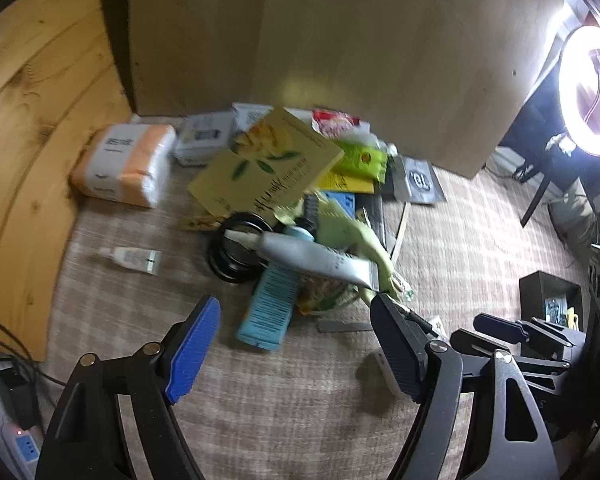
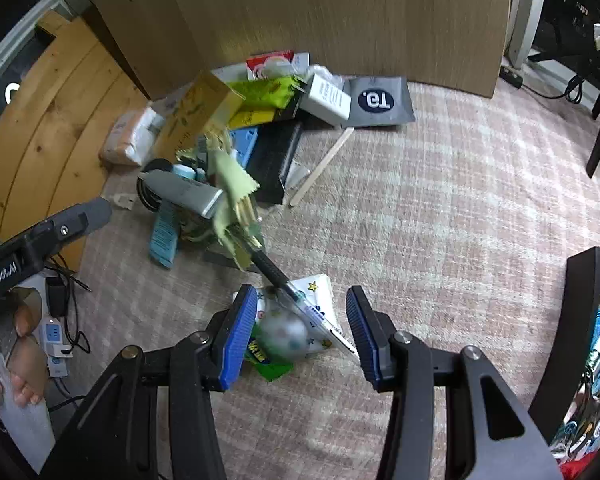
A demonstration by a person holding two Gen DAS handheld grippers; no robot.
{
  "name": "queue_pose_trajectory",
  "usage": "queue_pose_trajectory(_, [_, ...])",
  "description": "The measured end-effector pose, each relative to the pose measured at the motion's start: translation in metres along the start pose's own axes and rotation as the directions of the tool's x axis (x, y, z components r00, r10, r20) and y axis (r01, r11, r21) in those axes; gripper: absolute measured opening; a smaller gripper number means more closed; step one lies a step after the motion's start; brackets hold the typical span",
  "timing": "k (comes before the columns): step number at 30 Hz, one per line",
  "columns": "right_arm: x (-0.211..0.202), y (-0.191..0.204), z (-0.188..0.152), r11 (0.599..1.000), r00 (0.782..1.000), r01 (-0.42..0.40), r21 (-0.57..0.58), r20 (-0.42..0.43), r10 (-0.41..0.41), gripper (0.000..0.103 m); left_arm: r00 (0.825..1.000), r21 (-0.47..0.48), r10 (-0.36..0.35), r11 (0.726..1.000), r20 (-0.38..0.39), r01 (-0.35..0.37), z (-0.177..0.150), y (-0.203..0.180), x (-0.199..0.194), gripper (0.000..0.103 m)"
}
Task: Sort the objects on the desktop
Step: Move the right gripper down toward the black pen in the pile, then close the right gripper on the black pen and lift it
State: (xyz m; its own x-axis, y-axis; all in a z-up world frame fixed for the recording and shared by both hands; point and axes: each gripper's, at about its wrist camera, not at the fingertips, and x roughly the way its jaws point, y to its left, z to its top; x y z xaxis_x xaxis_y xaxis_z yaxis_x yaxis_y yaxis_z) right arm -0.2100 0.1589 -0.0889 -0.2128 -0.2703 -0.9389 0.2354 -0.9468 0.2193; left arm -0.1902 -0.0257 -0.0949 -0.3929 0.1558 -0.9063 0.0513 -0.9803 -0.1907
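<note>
A pile of desk items lies on the checked cloth (image 1: pixel 300 420): a yellow box (image 1: pixel 268 164), a silver tube (image 1: pixel 312 258), a blue tube (image 1: pixel 270 304) and a black cable coil (image 1: pixel 230 252). My left gripper (image 1: pixel 296 344) hangs open over bare cloth in front of the pile, with nothing between its blue pads. My right gripper (image 2: pixel 302 332) points down, its jaws partly apart around a pen (image 2: pixel 288 286), a blurred round ball (image 2: pixel 286 338) and a white star-printed packet (image 2: pixel 322 300). The pads do not press on any of them.
A tissue pack (image 1: pixel 128 164) and a small bottle (image 1: pixel 134 258) lie left of the pile. A black bin (image 2: pixel 580 312) with several items stands at the right. A wooden panel (image 1: pixel 340 40) rises behind. A power strip (image 2: pixel 54 336) and cords lie at the left, near a person's hand (image 2: pixel 24 360).
</note>
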Motion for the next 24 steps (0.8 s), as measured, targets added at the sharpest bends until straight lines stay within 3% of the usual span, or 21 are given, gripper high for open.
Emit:
queue_pose_trajectory(9, [0.023, 0.008, 0.005, 0.996, 0.998, 0.046, -0.077, -0.030, -0.049, 0.046, 0.995, -0.141, -0.029, 0.990, -0.100, 0.015, 0.026, 0.014, 0.033, 0.075])
queue_pose_trajectory(13, [0.028, 0.012, 0.008, 0.993, 0.997, 0.063, -0.101, -0.039, -0.067, 0.045, 0.990, -0.163, 0.009, 0.986, -0.138, -0.032, 0.040, 0.014, 0.050, 0.075])
queue_pose_trajectory(16, [0.029, 0.013, 0.010, 0.991, 0.996, 0.070, -0.112, -0.047, -0.076, 0.036, 0.986, -0.177, 0.014, 0.983, -0.165, -0.043, 0.045, 0.013, 0.062, 0.075])
queue_pose_trajectory(24, [0.018, 0.010, 0.019, 0.991, 0.996, 0.066, -0.115, -0.058, -0.073, 0.028, 0.981, -0.182, 0.040, 0.980, -0.192, -0.076, 0.055, 0.008, 0.082, 0.073])
